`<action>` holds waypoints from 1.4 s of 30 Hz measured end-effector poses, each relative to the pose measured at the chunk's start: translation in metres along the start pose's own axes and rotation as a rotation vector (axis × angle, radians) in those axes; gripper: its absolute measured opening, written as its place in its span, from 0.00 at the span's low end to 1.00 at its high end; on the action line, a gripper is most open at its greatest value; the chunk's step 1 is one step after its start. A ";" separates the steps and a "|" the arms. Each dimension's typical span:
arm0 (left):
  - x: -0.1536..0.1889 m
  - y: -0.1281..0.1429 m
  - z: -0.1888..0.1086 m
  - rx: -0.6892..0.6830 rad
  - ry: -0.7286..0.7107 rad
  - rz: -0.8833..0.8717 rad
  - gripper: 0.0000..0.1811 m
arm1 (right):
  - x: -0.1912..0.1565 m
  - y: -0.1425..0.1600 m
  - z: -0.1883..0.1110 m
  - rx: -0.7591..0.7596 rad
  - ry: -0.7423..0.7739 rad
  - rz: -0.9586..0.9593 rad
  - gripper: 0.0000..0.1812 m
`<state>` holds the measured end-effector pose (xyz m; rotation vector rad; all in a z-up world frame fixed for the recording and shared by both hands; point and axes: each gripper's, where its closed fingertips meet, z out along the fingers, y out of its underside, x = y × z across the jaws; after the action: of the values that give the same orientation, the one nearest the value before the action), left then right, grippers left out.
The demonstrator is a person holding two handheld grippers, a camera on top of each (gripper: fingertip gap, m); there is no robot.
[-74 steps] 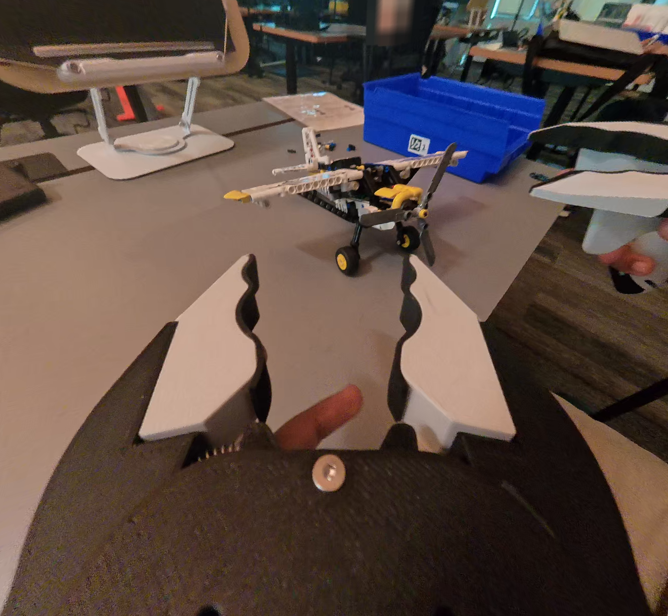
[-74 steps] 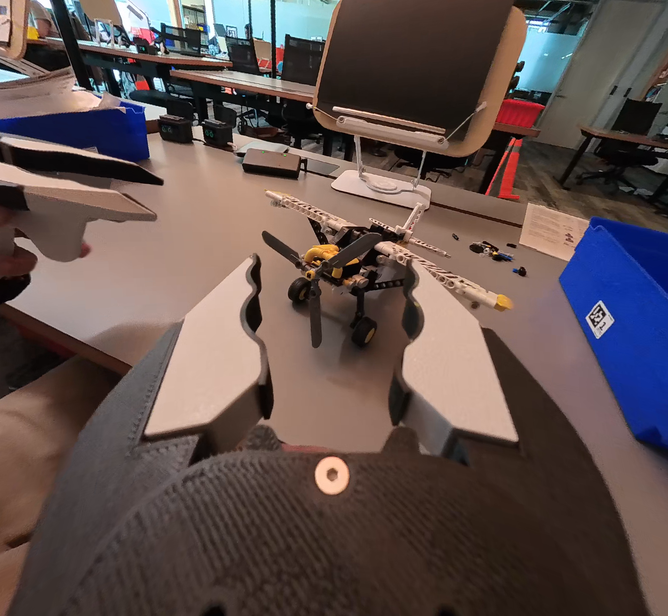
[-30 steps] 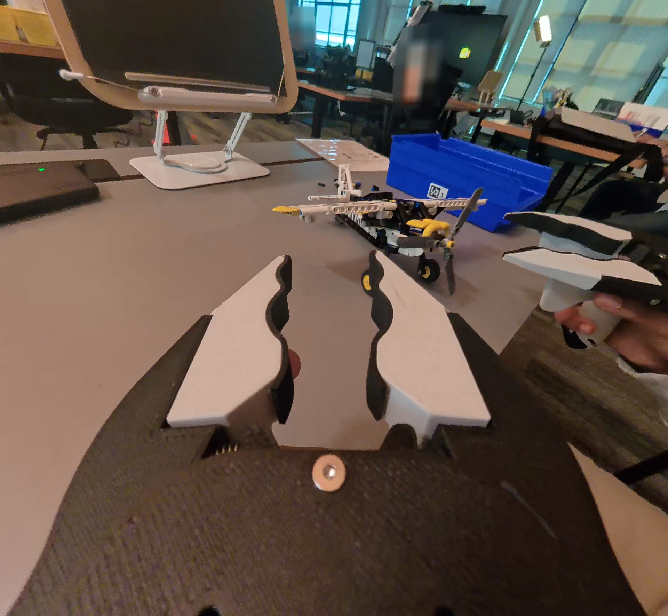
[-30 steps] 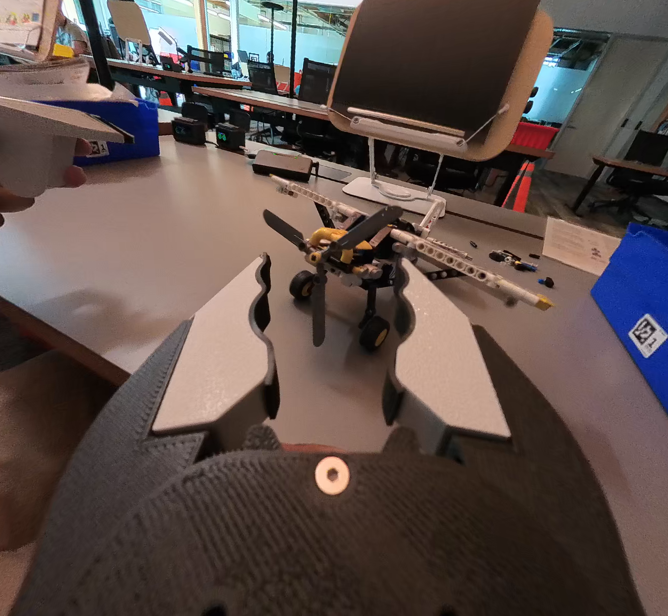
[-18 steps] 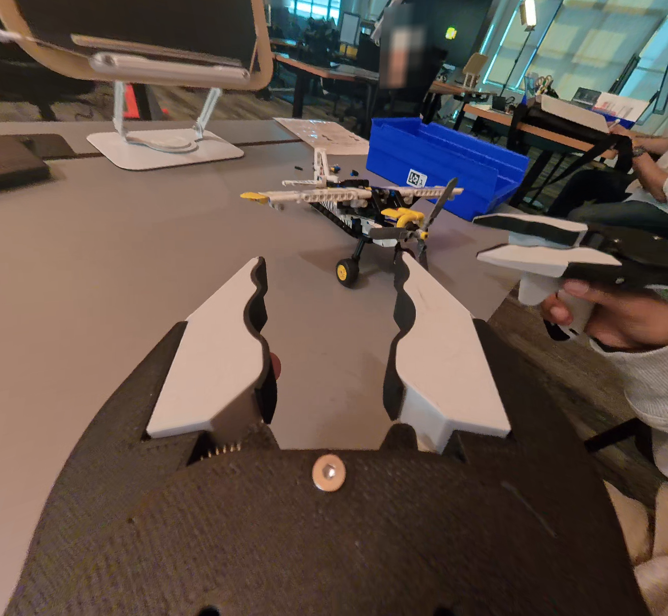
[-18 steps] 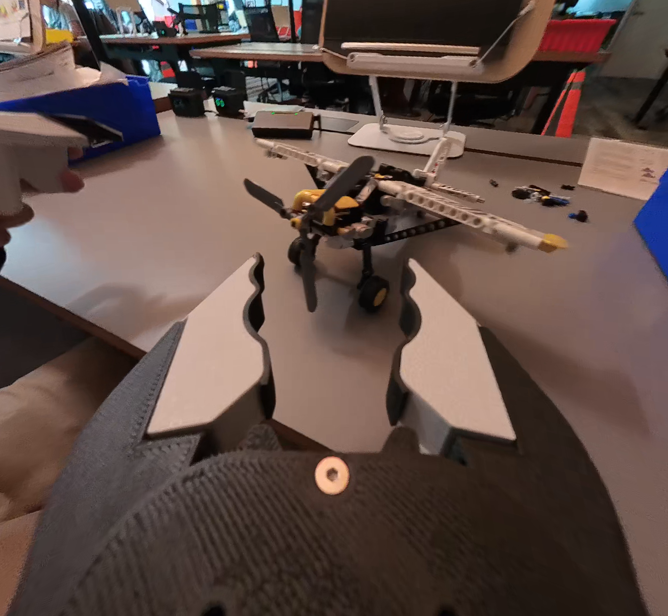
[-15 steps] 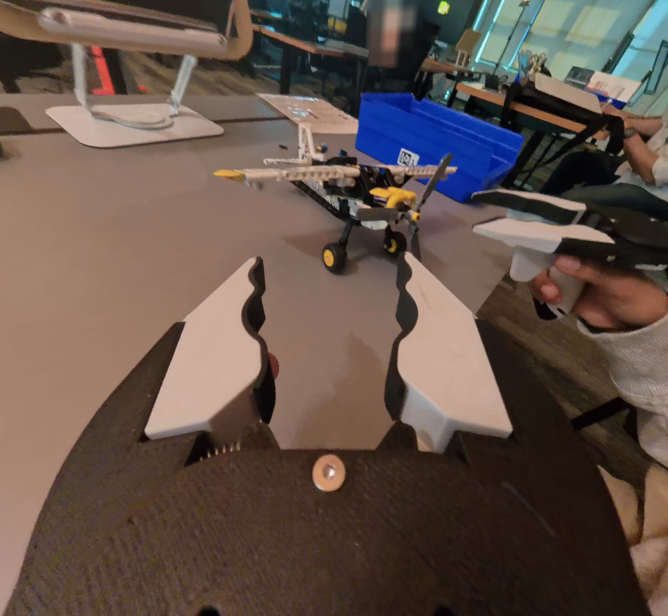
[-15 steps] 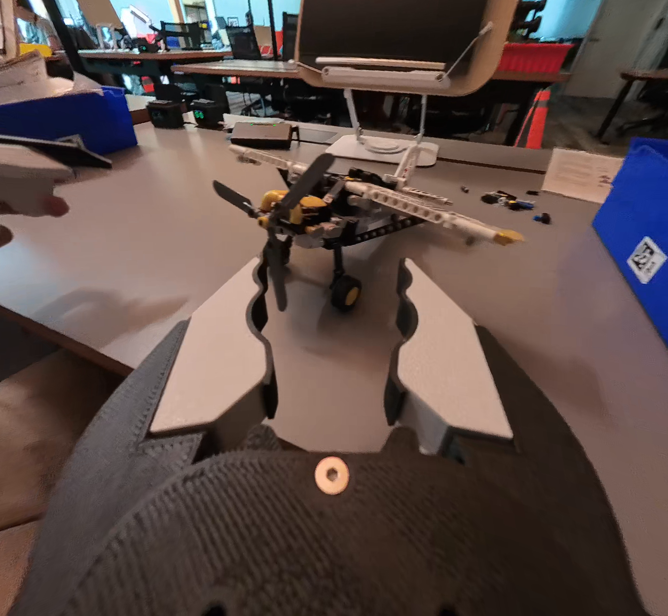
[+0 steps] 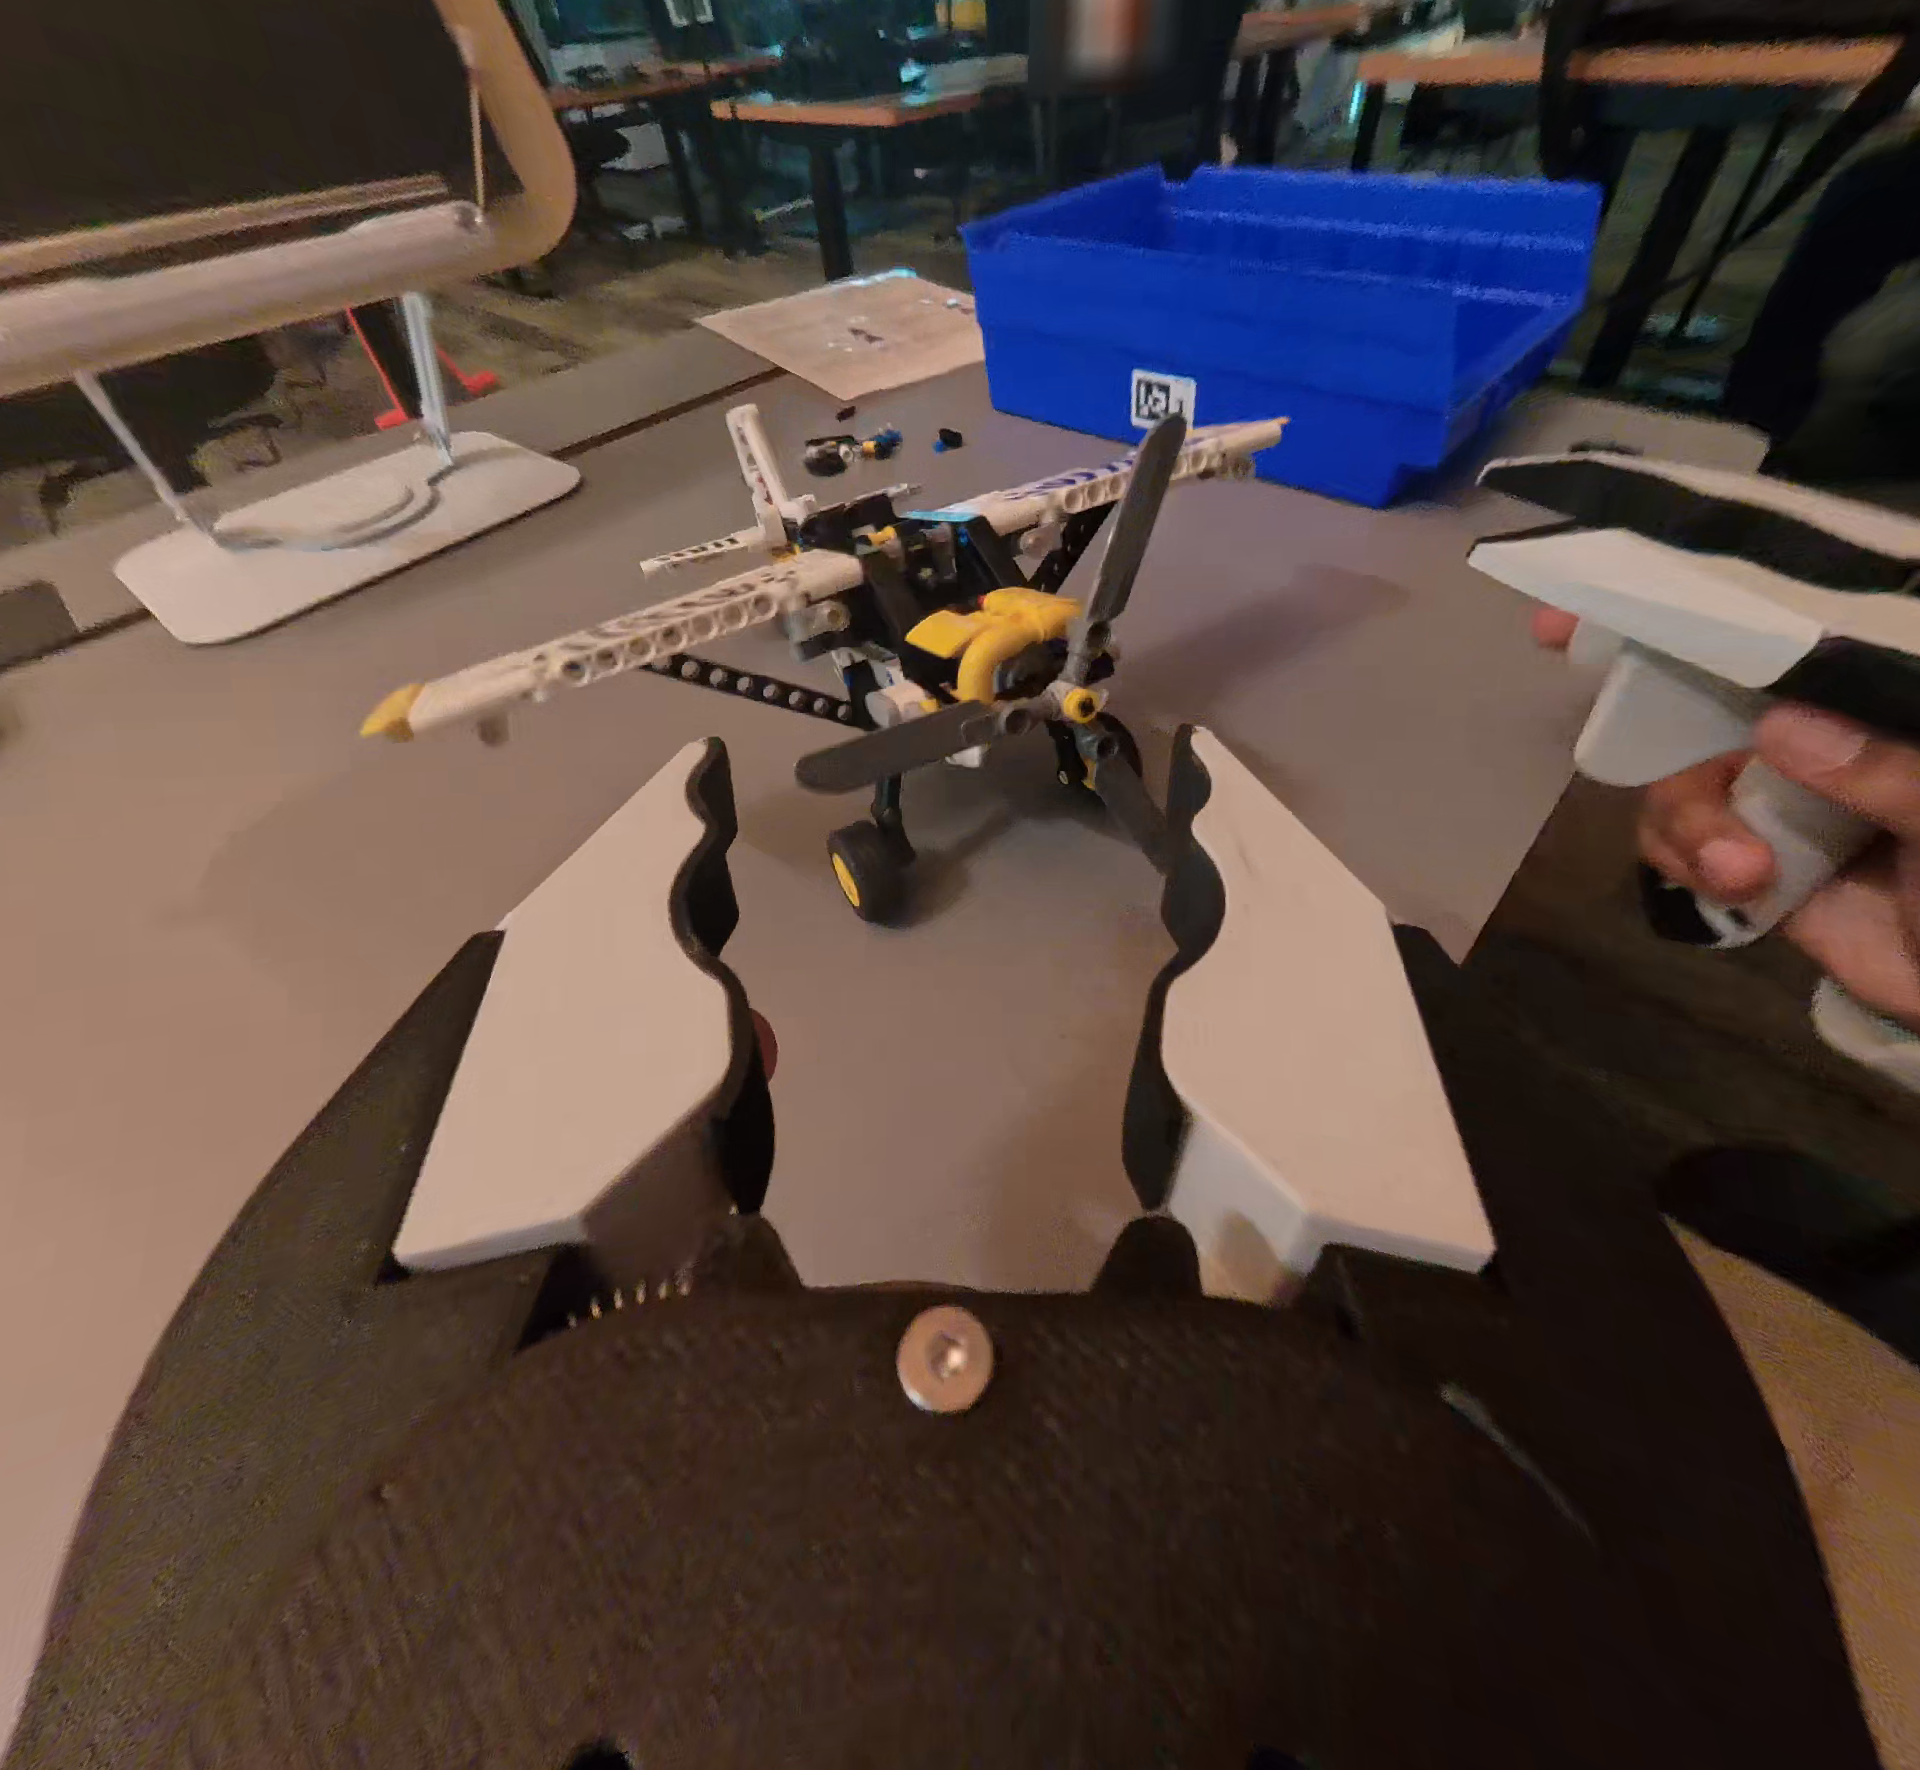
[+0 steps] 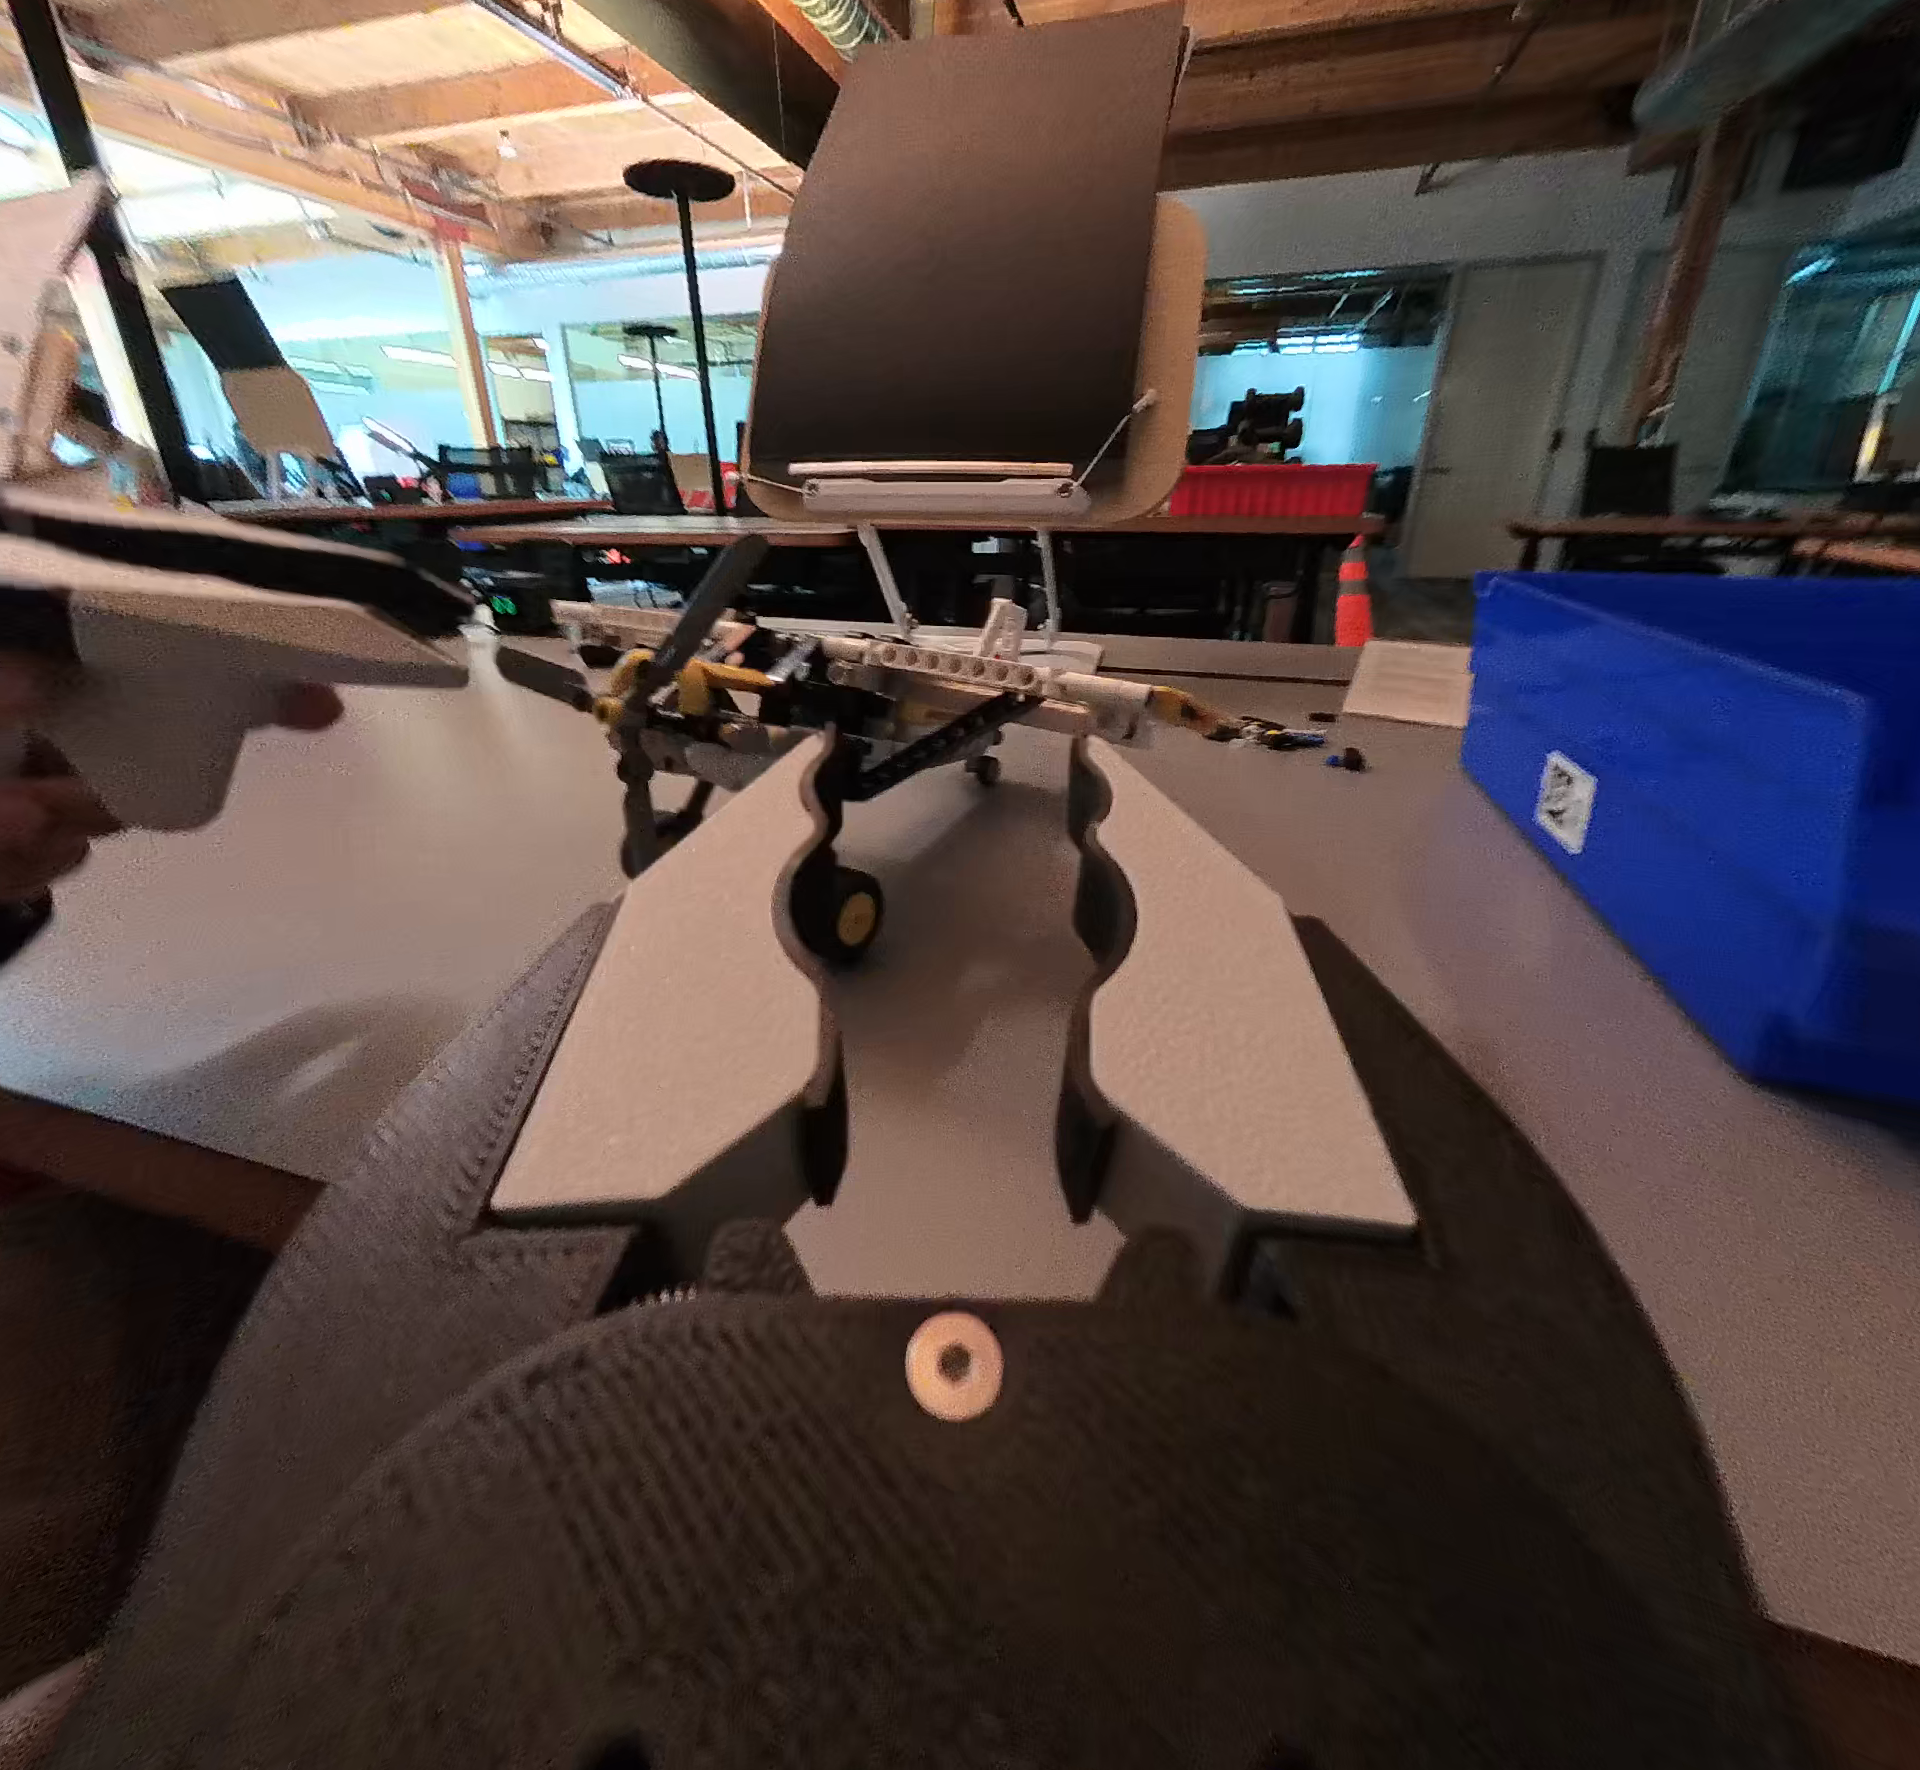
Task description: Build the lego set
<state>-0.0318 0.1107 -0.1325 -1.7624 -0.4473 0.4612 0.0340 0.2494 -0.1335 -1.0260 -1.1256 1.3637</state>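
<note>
A lego plane (image 9: 935,619) with white wings, a yellow nose and a grey propeller stands on its wheels on the grey table (image 9: 260,889). My left gripper (image 9: 948,754) is open and empty, just short of the propeller and front wheel. My right gripper (image 10: 951,759) is open with a narrow gap and empty, low over the table; the plane (image 10: 883,681) is ahead of it and one wheel (image 10: 836,910) shows between its fingers. In the left wrist view the right gripper (image 9: 1662,577) stays to the right of the plane, apart from it. The left gripper (image 10: 260,608) shows at the left.
A blue bin (image 9: 1278,328) stands behind the plane, at the right in the right wrist view (image 10: 1714,785). A tablet stand (image 9: 343,515) is at the back left. A paper sheet (image 9: 852,338) and several small loose pieces (image 9: 852,447) lie behind the plane.
The left gripper has come closer to the plane's nose. The right gripper has dropped low toward the table, come nearer the plane, and its jaws have narrowed. The plane has stayed put.
</note>
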 end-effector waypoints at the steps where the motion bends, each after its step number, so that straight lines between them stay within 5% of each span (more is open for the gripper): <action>1: 0.004 0.000 0.005 -0.032 0.008 0.030 0.43 | 0.002 0.001 -0.001 -0.008 0.007 -0.036 0.23; 10: 0.025 -0.022 0.052 -0.112 0.025 0.134 0.45 | 0.000 0.020 0.000 -0.064 -0.011 -0.080 0.23; 19: -0.031 -0.028 0.055 -0.104 -0.251 0.159 0.38 | 0.005 0.020 -0.002 -0.056 -0.017 0.009 0.23; 37: 0.042 -0.024 0.058 -0.096 0.009 0.253 0.26 | 0.006 0.024 0.000 -0.063 -0.021 0.097 0.23; 42: 0.033 -0.018 0.058 -0.124 -0.081 0.343 0.36 | 0.007 0.024 -0.001 -0.062 -0.019 0.103 0.23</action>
<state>-0.0350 0.1798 -0.1302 -1.9545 -0.2325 0.7622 0.0295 0.2565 -0.1572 -1.1311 -1.1481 1.4301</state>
